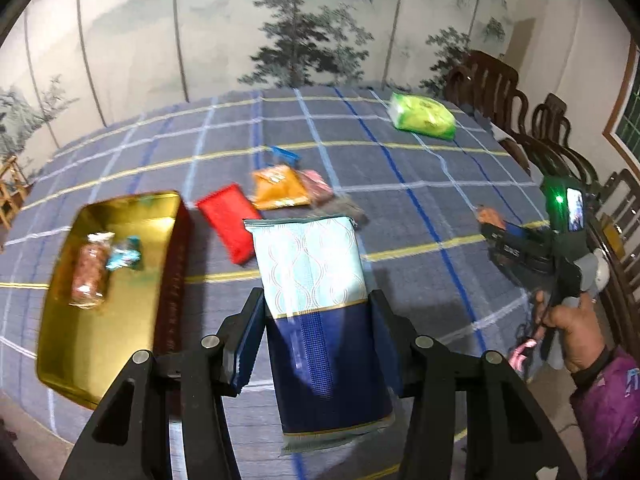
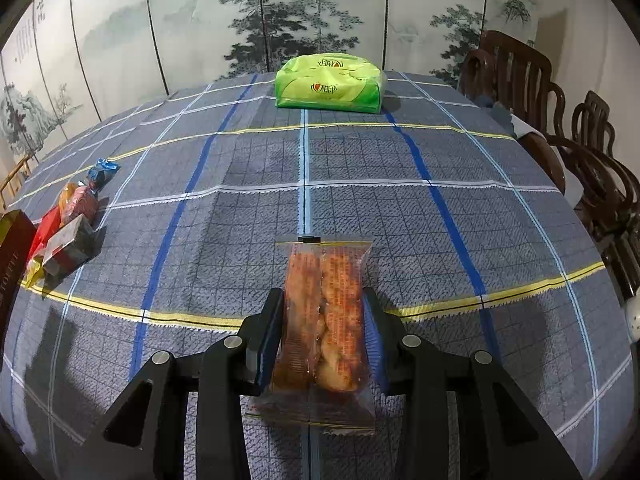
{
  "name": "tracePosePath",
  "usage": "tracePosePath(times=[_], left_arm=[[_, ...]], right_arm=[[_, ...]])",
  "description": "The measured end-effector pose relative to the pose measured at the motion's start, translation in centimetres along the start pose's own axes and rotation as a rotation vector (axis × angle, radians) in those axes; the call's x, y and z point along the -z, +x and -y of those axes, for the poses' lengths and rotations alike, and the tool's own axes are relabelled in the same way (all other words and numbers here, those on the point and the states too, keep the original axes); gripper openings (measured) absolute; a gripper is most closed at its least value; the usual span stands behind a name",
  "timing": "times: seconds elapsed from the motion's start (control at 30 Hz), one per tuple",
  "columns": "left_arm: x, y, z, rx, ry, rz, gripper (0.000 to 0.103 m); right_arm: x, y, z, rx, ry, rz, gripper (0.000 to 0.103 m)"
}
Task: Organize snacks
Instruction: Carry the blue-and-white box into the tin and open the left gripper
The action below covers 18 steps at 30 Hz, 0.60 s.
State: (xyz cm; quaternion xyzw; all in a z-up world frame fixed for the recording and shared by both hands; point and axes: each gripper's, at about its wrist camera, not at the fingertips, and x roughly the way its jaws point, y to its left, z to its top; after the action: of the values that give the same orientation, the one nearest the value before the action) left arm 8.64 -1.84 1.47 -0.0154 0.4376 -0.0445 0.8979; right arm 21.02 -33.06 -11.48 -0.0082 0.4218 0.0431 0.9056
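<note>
While the left gripper (image 1: 316,312) is clamping a blue-and-white packet (image 1: 316,280) above the tablecloth (image 1: 420,184), beside the gold tin (image 1: 120,216), the right gripper (image 2: 322,316) is pinching a clear pastry packet (image 2: 324,320) over open checked cloth, the green pack (image 2: 330,84) sitting near the far edge

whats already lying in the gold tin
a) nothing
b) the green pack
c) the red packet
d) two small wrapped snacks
d: in the left wrist view the gold tin holds a clear-wrapped reddish snack and a small teal-wrapped one; the red packet lies on the cloth beside it.
</note>
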Motion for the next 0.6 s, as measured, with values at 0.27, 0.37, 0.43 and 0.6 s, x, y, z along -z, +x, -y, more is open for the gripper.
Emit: tracePosePath(times=[0.27, 0.37, 0.43, 0.6], left_arm=[[-0.3, -0.7, -3.9, -0.057, -0.042, 0.026, 0.047], [-0.3, -0.7, -5.5, -0.084, -0.053, 0.030, 0.047], [-0.2, -0.7, -6.6, -0.104, -0.059, 0.031, 0.047], [-0.1, -0.2, -9.6, -0.142, -0.081, 0.016, 0.047]], right_arm=[[0.0, 0.1, 0.0, 0.009, -0.007, -0.001, 0.039], [0.0, 0.1, -0.1, 0.014, -0.010, -0.001, 0.039], [0.0, 0.1, -0.1, 0.015, -0.010, -0.001, 0.039], [0.0, 0.1, -0.2, 0.016, -0.011, -0.001, 0.039]])
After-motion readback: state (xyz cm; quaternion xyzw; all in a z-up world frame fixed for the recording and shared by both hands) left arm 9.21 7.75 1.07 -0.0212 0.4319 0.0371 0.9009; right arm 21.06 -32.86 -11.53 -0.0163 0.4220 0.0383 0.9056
